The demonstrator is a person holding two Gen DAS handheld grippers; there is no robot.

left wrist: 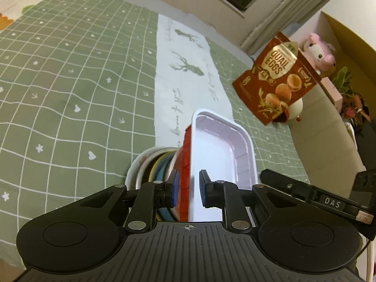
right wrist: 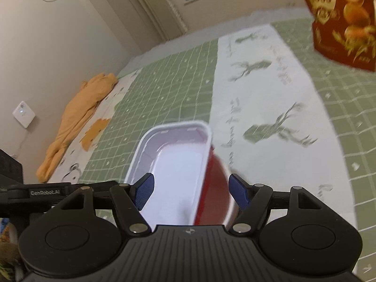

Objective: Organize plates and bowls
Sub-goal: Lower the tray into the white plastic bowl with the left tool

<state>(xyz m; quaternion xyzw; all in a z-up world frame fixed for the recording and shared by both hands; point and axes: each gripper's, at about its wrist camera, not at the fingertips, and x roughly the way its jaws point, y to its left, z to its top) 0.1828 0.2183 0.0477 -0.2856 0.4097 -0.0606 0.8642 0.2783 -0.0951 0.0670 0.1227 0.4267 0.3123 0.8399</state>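
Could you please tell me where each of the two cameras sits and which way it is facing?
Left wrist: on the left gripper, looking forward and down along its fingers at the tray clamped by its edge, nested bowls beside it; the other gripper's arm shows at right.
Right wrist: on the right gripper, looking forward and down at the tray and a red bowl between its spread fingers; no pad visibly touches.
Shared: tray, green checked cloth, deer runner, quail egg box.
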